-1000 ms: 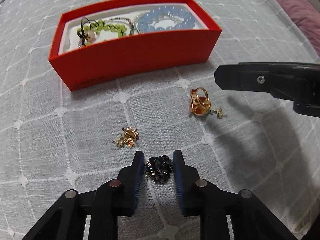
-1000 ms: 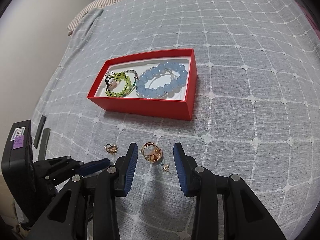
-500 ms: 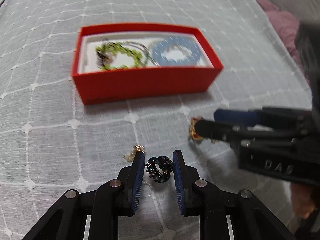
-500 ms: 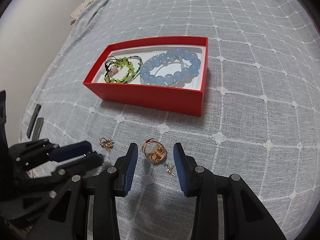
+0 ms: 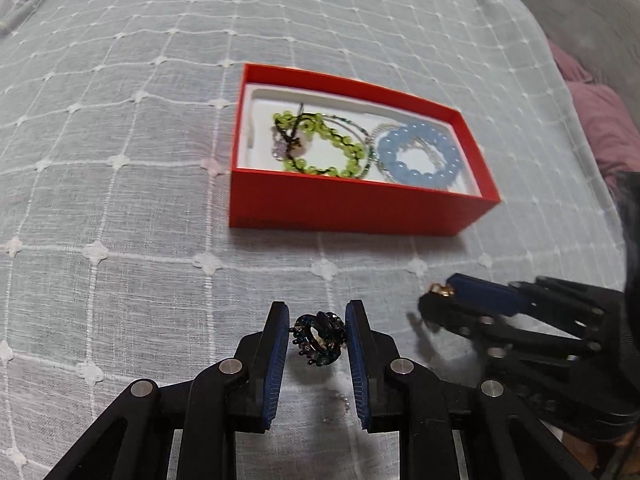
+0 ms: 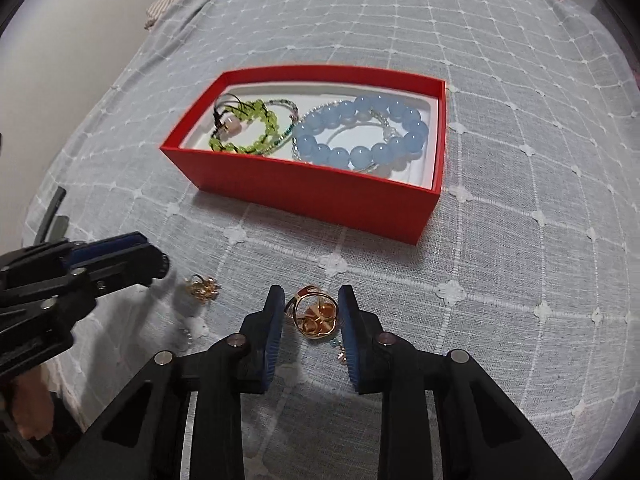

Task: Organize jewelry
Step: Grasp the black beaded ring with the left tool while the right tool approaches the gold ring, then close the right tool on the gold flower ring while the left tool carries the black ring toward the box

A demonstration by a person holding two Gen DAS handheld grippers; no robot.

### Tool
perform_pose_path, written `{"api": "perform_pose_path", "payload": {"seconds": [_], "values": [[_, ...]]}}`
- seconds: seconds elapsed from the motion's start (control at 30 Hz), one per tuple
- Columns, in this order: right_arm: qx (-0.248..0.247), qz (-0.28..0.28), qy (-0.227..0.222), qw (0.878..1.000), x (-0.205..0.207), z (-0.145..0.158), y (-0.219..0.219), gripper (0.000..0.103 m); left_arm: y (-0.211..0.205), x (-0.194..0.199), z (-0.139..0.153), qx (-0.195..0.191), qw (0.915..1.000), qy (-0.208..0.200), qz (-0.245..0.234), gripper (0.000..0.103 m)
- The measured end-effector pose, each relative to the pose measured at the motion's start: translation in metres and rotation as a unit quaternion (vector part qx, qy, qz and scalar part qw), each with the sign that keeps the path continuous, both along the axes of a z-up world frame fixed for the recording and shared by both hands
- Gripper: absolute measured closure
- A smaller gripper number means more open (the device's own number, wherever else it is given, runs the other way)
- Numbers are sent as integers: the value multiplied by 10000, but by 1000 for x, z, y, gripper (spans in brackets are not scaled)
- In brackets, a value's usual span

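Note:
My left gripper (image 5: 318,330) is shut on a dark beaded ring (image 5: 319,337) and holds it above the cloth. My right gripper (image 6: 312,316) is shut on a gold ring (image 6: 314,314); it also shows at the right of the left wrist view (image 5: 440,300). A red box (image 5: 344,204) ahead holds a green bead bracelet (image 5: 320,148) and a blue bead bracelet (image 5: 418,156). The box (image 6: 320,196) also shows in the right wrist view. A small gold earring (image 6: 202,286) lies on the cloth left of my right gripper. Another small earring (image 6: 340,352) lies by its right finger.
A grey cloth with a white grid pattern (image 5: 120,200) covers the surface. A purple cushion (image 5: 600,128) lies at the far right. Dark strips (image 6: 54,216) lie at the cloth's left edge. A pale wall (image 6: 60,40) stands to the left.
Both grippers have closed on their rings and lifted. The left gripper rose with the dark ring and the box now looks farther and more from above. The right gripper moved nearer the box.

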State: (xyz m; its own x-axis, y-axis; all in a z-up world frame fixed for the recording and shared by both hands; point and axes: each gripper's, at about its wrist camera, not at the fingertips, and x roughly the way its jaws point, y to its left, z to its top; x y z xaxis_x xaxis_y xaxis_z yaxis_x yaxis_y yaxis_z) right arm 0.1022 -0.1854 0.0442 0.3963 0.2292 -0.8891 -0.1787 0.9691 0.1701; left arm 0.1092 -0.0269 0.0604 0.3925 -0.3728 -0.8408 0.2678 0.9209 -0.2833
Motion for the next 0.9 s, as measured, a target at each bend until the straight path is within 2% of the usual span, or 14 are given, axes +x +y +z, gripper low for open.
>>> {"api": "perform_pose_path", "payload": {"seconds": [0.3, 0.47, 0.9], "values": [[415, -199, 32, 9989, 0, 10, -17, 74, 7, 4, 0, -180, 9997, 34, 150, 80], [567, -297, -9, 9979, -1, 15, -24, 74, 13, 7, 1, -443, 9986, 49, 285, 80], [554, -360, -71, 9978, -5, 20, -25, 74, 7, 7, 3, -539, 9981, -17, 282, 80]]}}
